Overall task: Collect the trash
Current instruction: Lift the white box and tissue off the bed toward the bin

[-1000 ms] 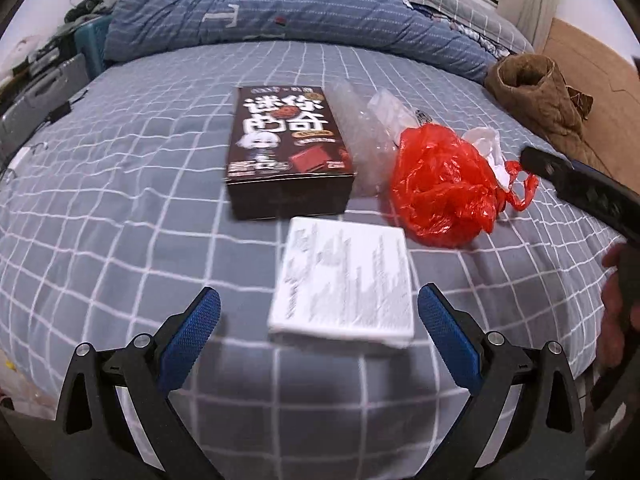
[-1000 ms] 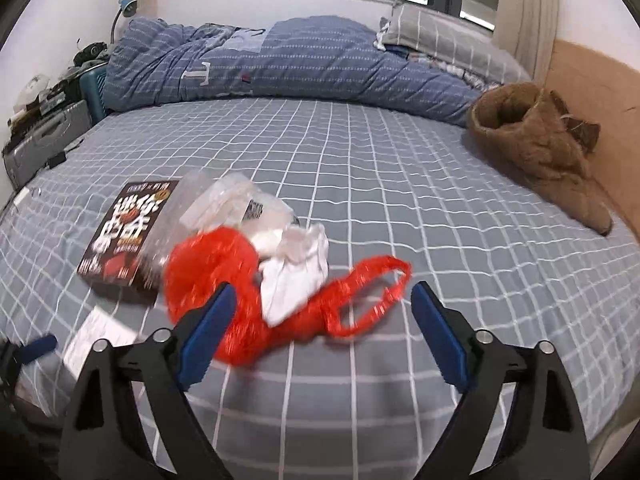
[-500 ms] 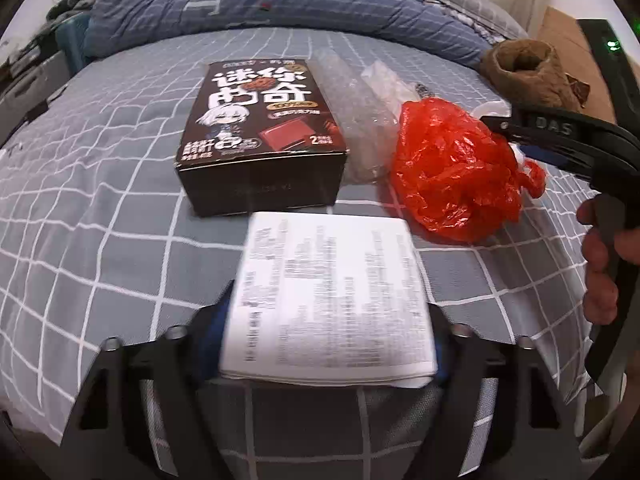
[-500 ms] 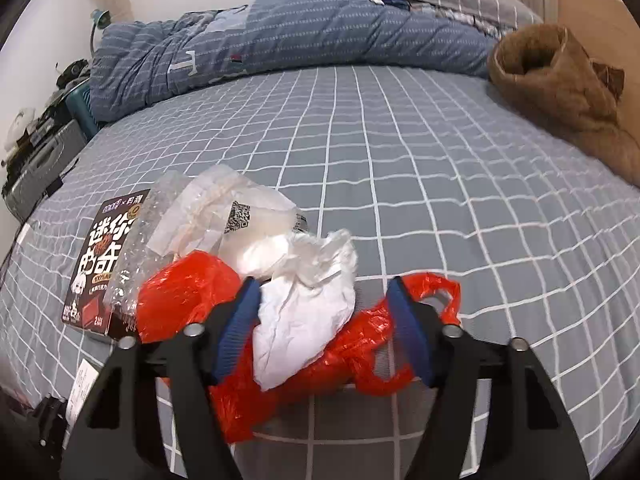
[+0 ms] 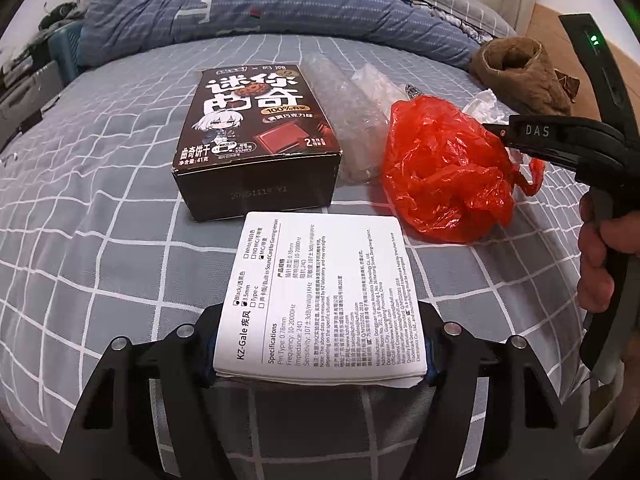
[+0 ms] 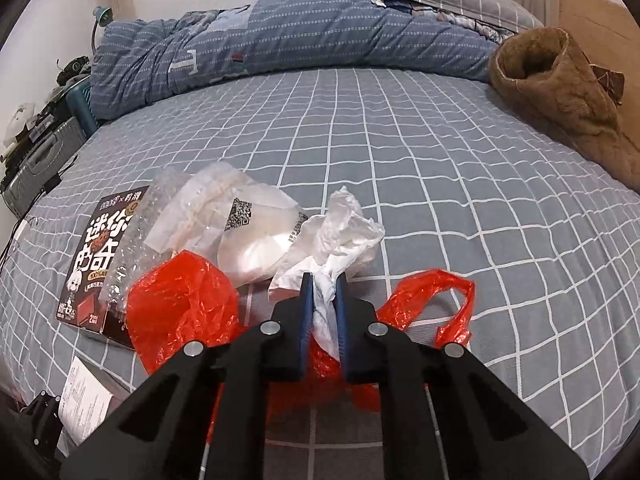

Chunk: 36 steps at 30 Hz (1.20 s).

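My left gripper (image 5: 318,354) is shut on a flat white box (image 5: 324,292) printed with specifications, at the near edge of the bed. My right gripper (image 6: 323,308) is shut on a crumpled white tissue (image 6: 340,232) that lies over a red plastic bag (image 6: 180,300). The red bag also shows in the left wrist view (image 5: 444,168), with the right gripper's body (image 5: 560,136) above it. A black cookie box (image 5: 260,136), bubble wrap (image 5: 344,108) and a clear plastic pouch (image 6: 240,224) lie beside the bag.
A grey checked bed sheet (image 6: 440,184) covers the bed. A blue quilt (image 6: 300,32) is piled at the back. A brown fleece garment (image 6: 560,92) lies at the right. Dark cases and clutter (image 6: 36,160) stand off the bed's left side.
My left gripper moved forward and closed on the white box. My right gripper moved down and forward and closed on the white tissue.
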Motion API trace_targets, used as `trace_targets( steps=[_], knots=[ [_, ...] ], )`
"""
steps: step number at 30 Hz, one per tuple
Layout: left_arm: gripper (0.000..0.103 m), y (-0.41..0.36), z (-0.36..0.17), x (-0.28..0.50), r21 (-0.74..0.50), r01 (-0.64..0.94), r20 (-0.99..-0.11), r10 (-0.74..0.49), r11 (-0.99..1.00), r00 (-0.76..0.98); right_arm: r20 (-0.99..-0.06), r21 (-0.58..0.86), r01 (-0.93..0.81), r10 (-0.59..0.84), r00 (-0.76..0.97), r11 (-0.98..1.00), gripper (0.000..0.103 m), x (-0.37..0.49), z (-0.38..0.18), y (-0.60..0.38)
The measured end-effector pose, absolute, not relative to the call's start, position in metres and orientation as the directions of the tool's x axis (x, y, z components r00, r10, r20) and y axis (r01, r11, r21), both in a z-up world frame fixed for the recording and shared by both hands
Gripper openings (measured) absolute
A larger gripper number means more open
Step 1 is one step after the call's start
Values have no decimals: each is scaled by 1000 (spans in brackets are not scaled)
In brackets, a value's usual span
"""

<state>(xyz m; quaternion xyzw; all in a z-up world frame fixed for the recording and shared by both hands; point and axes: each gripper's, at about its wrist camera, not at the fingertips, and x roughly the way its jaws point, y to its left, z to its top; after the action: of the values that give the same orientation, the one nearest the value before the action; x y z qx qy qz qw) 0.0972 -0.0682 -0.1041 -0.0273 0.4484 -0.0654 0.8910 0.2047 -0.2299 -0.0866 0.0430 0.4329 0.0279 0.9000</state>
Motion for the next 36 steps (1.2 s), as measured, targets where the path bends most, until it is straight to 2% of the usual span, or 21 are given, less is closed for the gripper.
trace_targets(
  steps=[13,26,29,36],
  knots=[
    [68,-62,-91,97,-85,74,-790,-112,994,603,-721,21,-36,40,692,999,10,180,-59,-226],
    [68,-54,-80,92,-88,58,-787,-105,994,608,-645,48,-59,76,760,997,10,159,-29,-234],
    [68,-54,-78,91,-88,56,-786,-104,995,610,-655,70,-75,102,748,995,13,161,-30,-234],
    [68,-53,-82,92,-87,58,-792,-104,995,602,-773,87,-76,115,623,993,13,180,-68,-234]
  ],
)
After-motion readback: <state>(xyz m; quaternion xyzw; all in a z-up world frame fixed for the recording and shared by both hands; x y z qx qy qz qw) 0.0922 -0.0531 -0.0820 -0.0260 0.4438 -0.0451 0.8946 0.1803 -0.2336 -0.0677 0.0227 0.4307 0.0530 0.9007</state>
